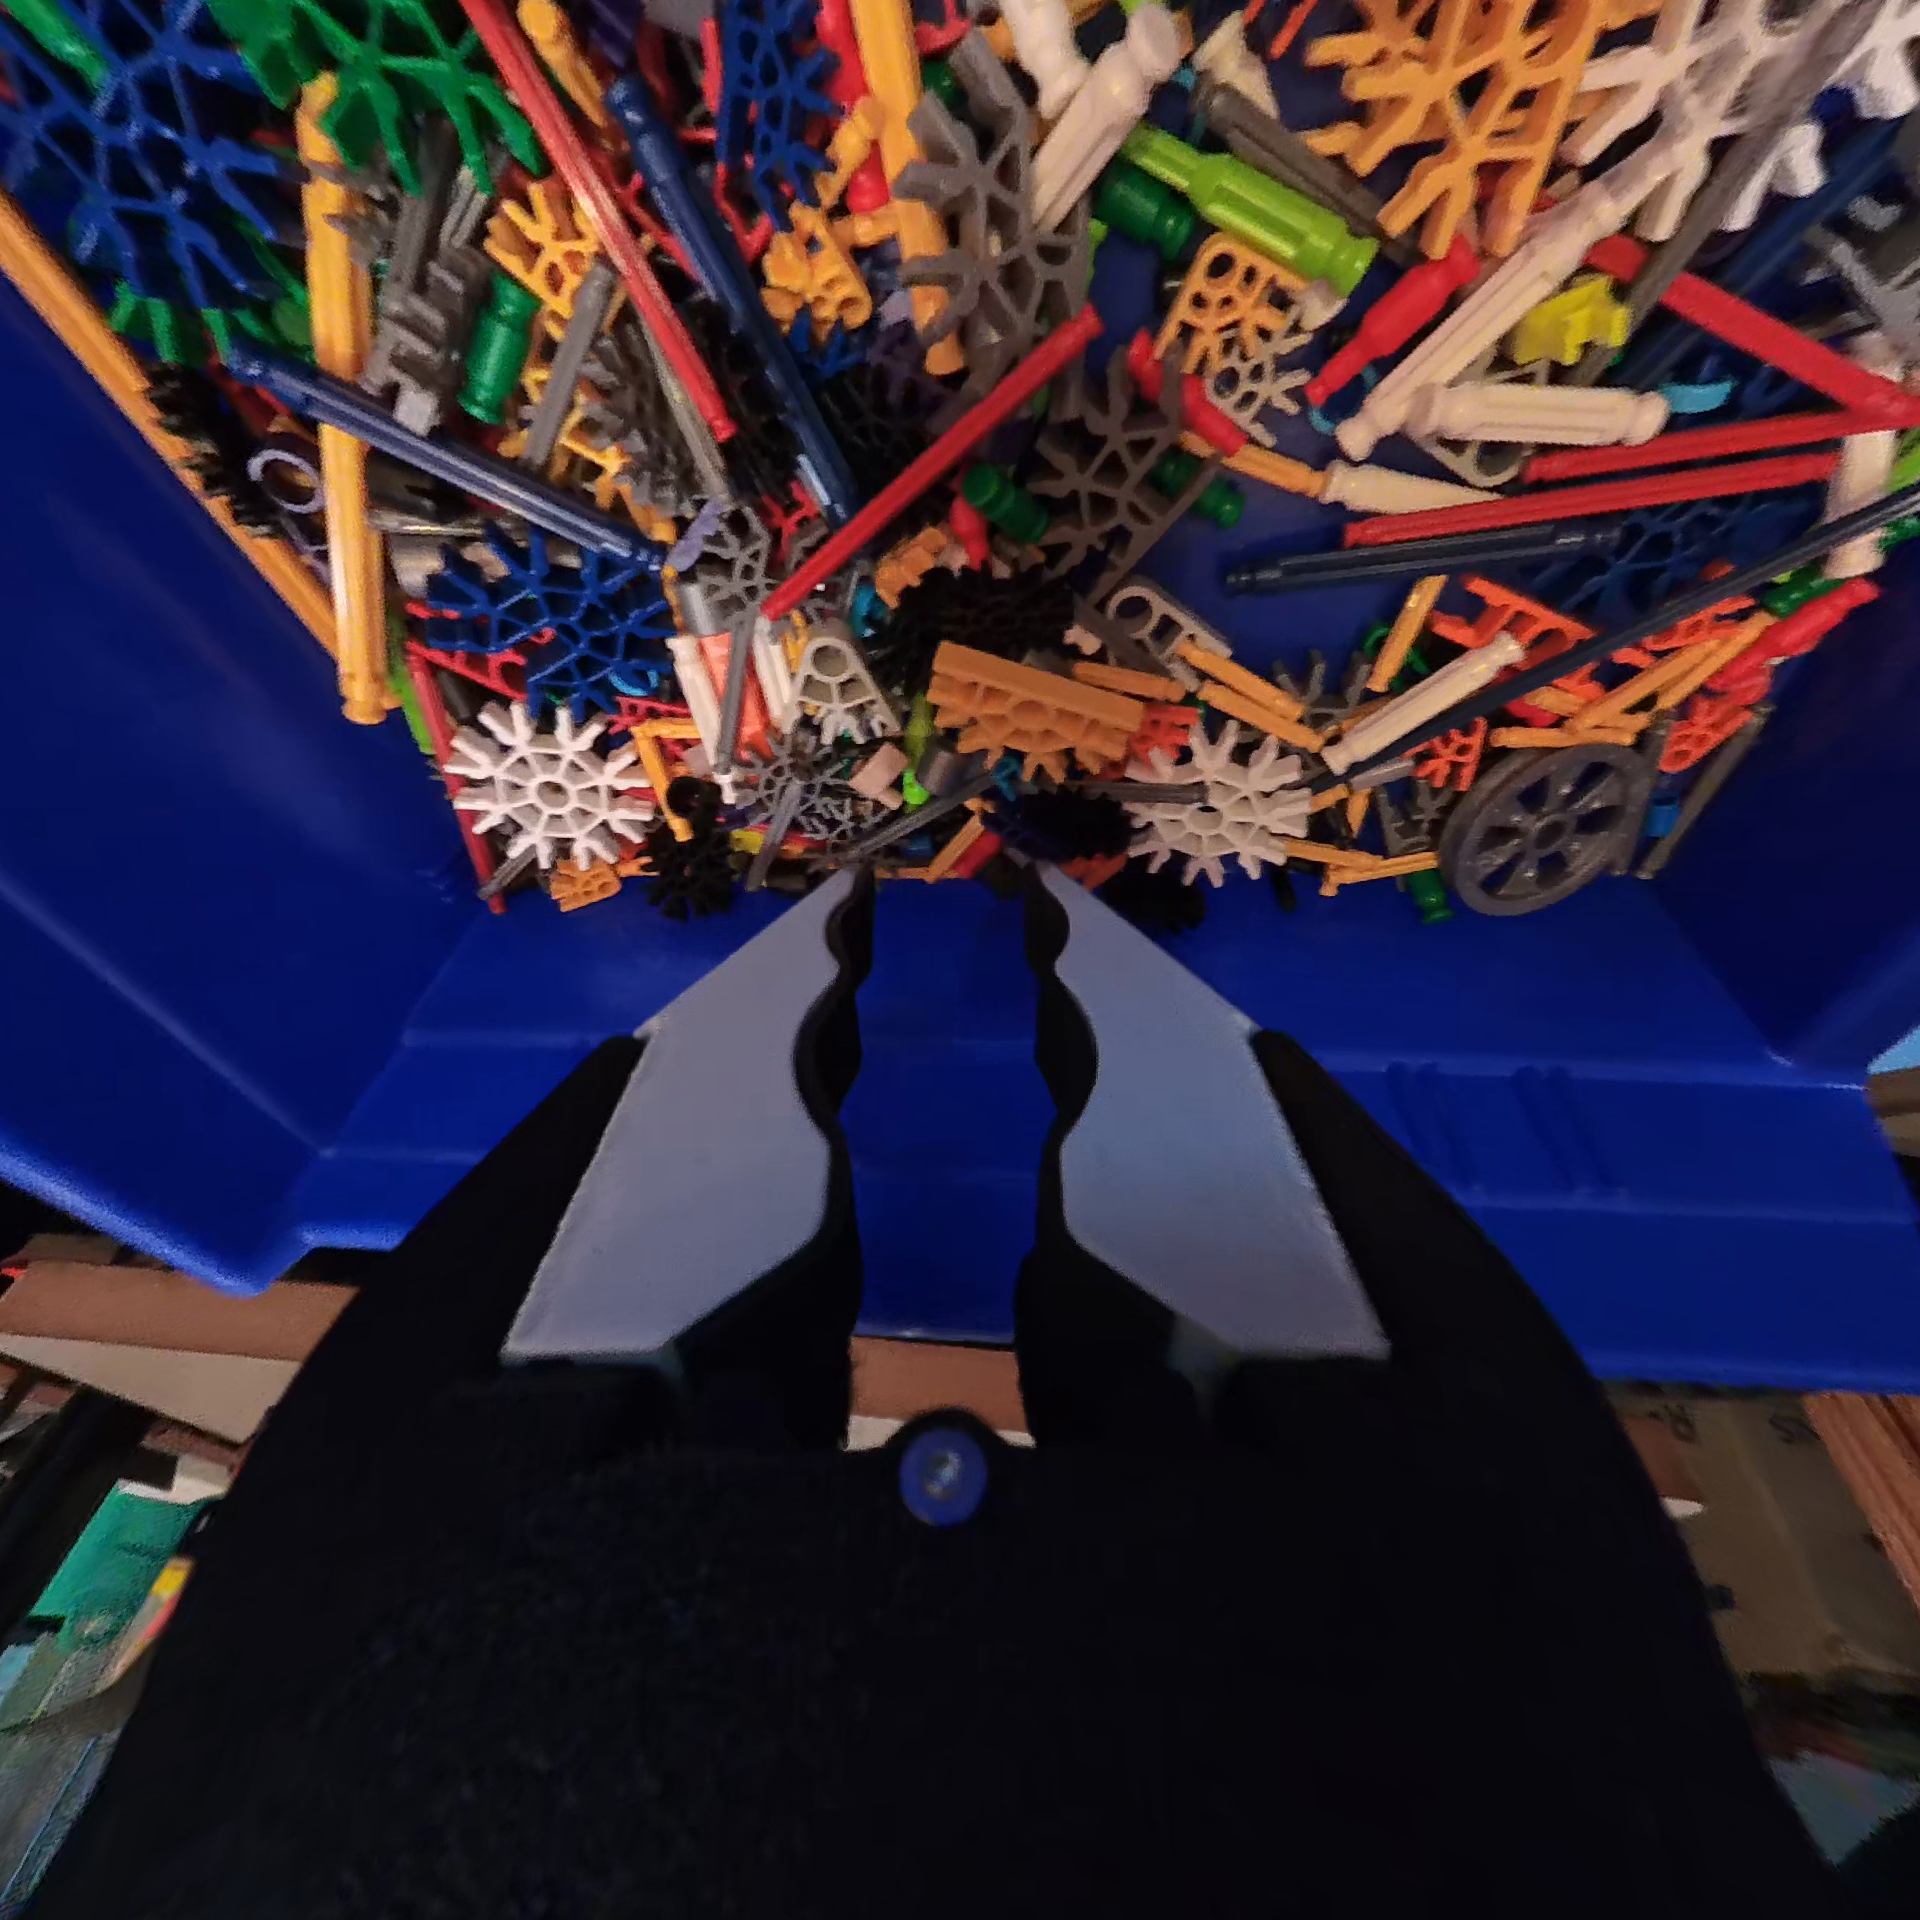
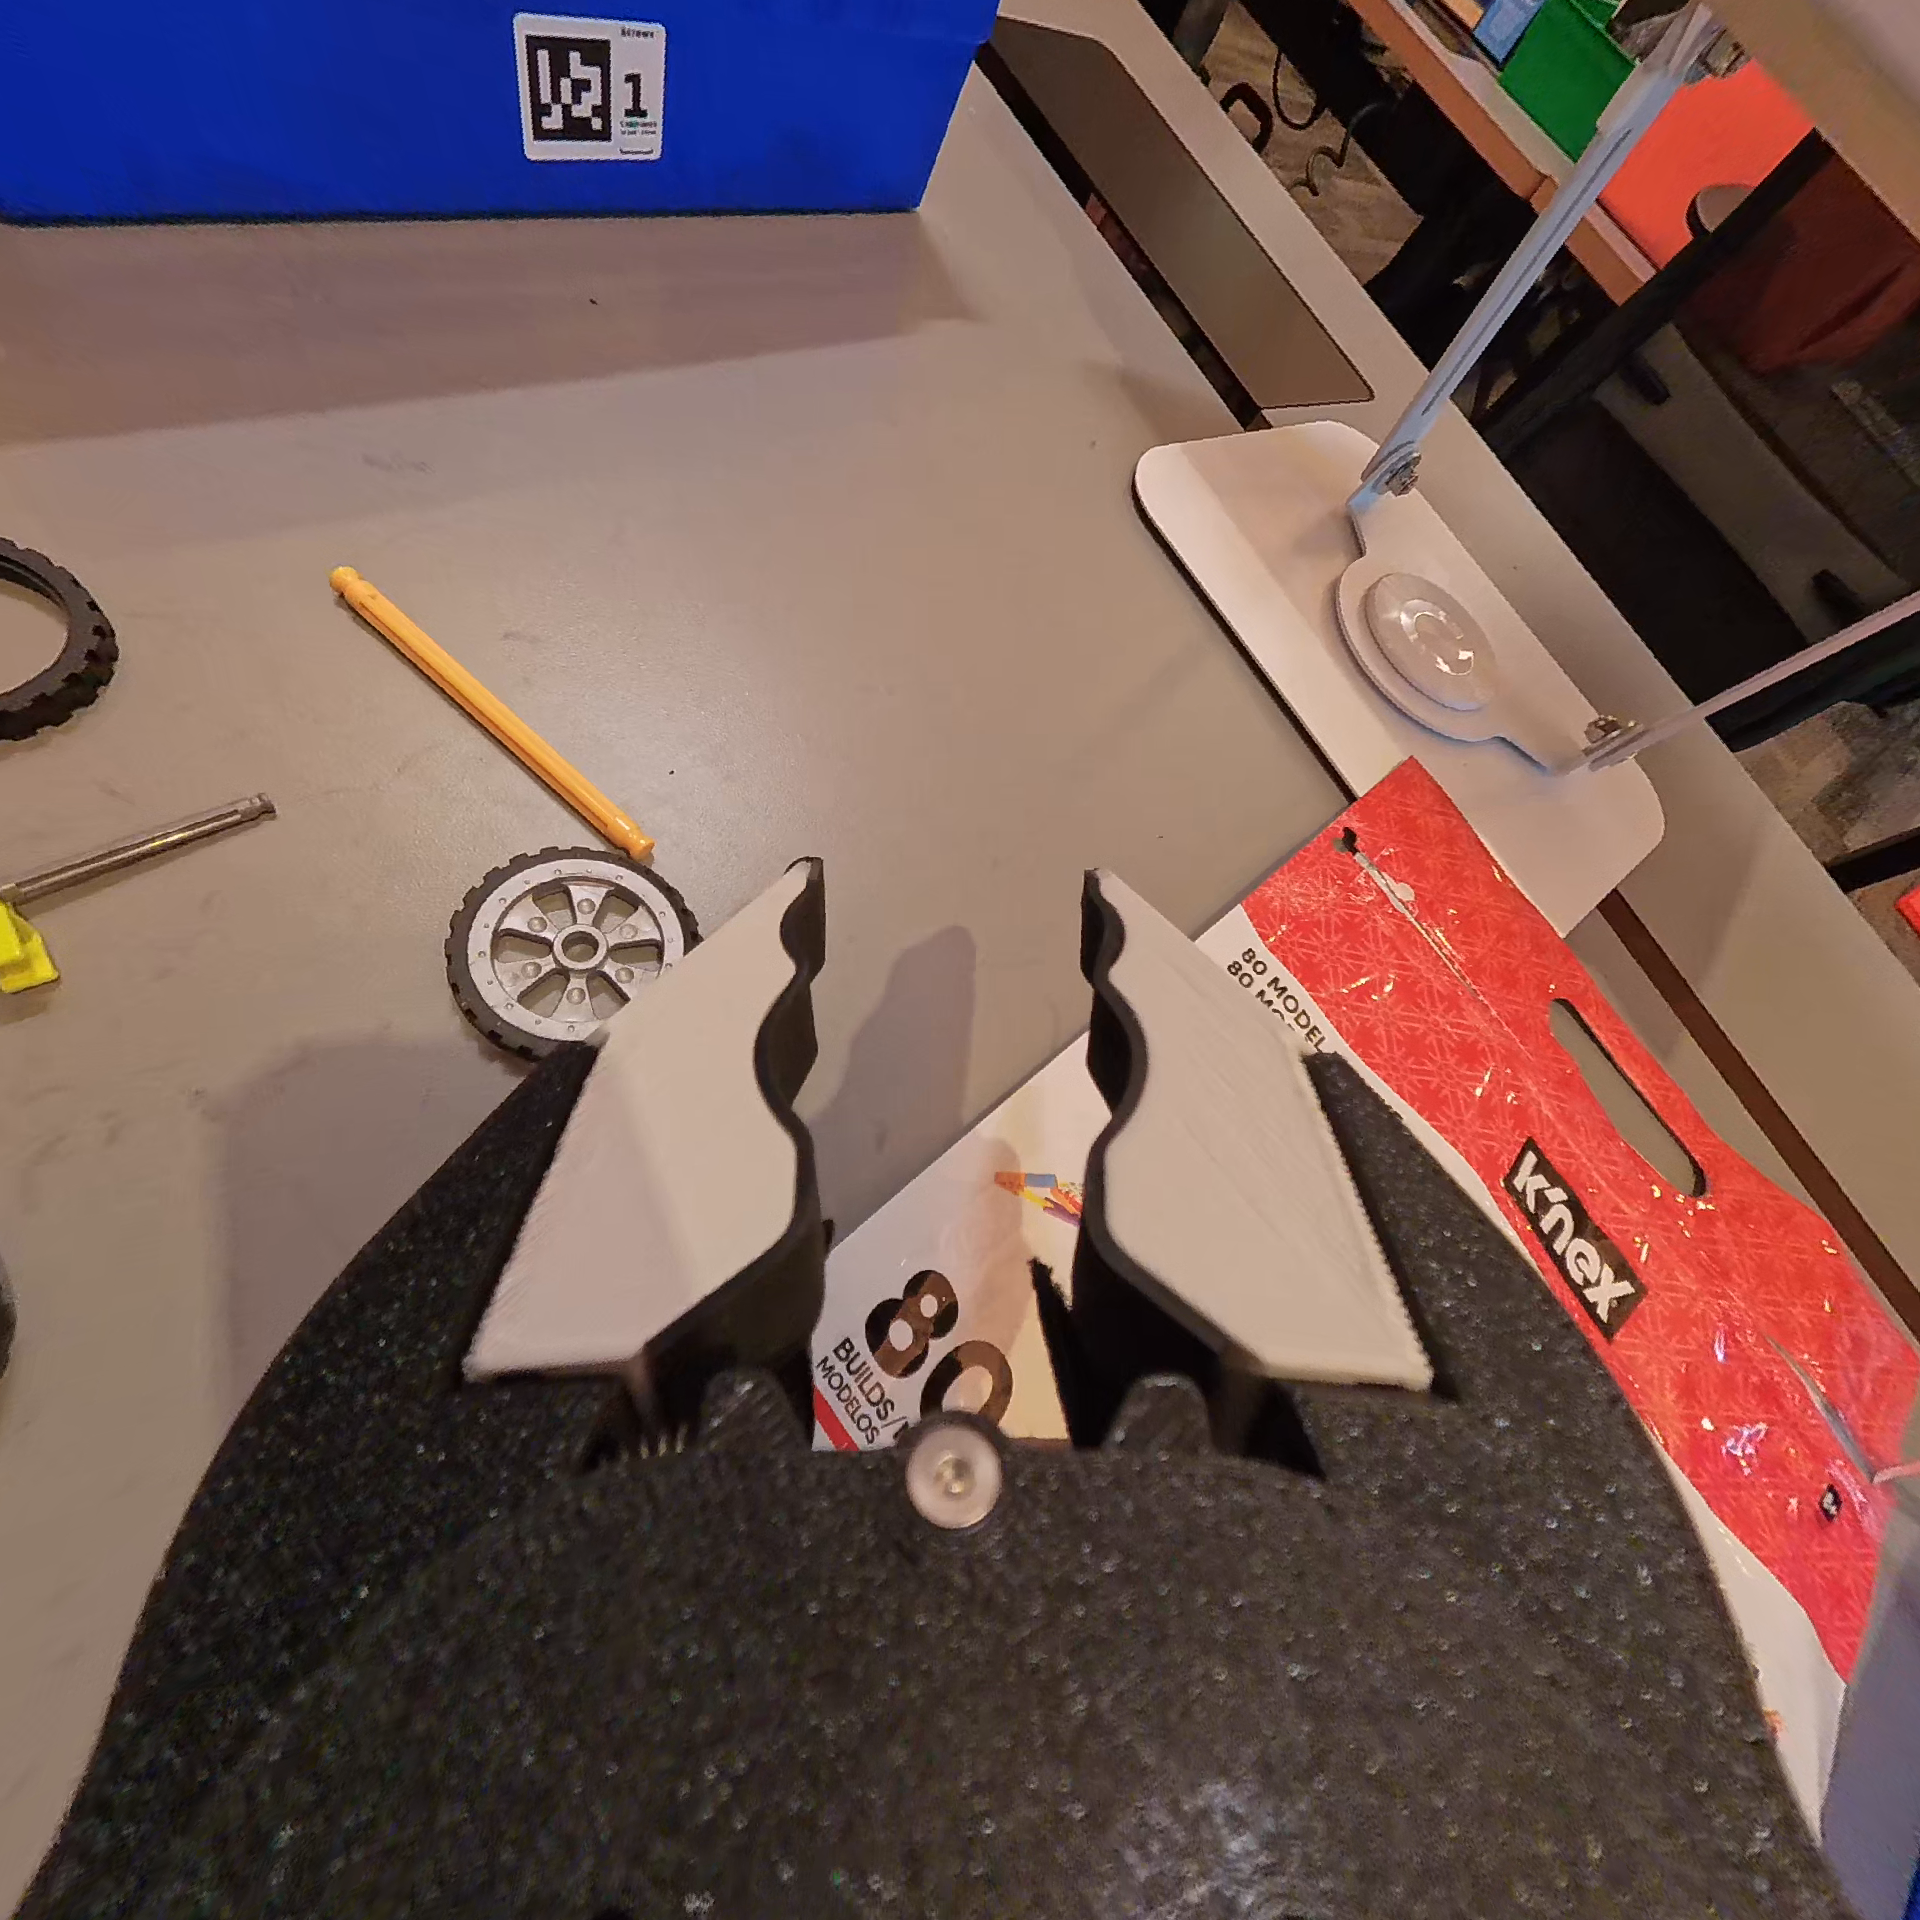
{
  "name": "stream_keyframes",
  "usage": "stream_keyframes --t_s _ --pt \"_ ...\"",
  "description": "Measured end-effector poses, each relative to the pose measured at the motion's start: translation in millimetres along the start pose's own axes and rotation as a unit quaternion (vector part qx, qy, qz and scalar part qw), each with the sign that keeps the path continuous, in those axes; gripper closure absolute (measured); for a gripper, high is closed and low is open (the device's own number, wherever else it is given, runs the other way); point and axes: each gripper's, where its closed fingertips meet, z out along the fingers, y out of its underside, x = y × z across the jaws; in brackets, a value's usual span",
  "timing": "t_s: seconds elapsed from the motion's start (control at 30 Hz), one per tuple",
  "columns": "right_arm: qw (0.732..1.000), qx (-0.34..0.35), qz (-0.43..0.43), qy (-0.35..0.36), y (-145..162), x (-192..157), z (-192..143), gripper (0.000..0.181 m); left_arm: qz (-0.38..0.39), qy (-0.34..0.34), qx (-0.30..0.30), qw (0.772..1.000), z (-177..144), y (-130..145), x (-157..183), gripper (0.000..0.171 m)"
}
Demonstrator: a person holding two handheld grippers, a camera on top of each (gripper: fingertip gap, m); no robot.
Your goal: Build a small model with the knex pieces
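Fingers (image 2: 951, 883) over grey table (image 2: 727, 540)

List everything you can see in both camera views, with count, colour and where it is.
blue plastic bin: one, under left gripper
loose plastic construction pieces: many, mixed colours, heaped inside bin
grey spoked wheel: one, on grey table
yellow plastic rod: one, behind wheel
black rubber tyre: one, left edge
grey metal rod: one, left
red and white printed bag: one, under right gripper
left gripper: open, tips at pile's edge
right gripper: open, above table
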Motion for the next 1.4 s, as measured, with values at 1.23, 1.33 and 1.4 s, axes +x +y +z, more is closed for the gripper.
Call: stream_keyframes --t_s 1.23,1.33,1.4 --pt "1.0 0.009 -0.004 0.006 -6 3 -4 0.132 0.013 0.152 0.367 0.917 -109 -74 43 0.168" --pt "1.0 0.017 -0.005 0.01 -11 4 -8 0.131 0.01 0.141 0.417 0.898 -134 -81 47 0.168" --pt "1.0 0.023 -0.005 0.013 -14 5 -11 0.132 0.002 0.102 0.412 0.905 -142 -85 48 0.168"
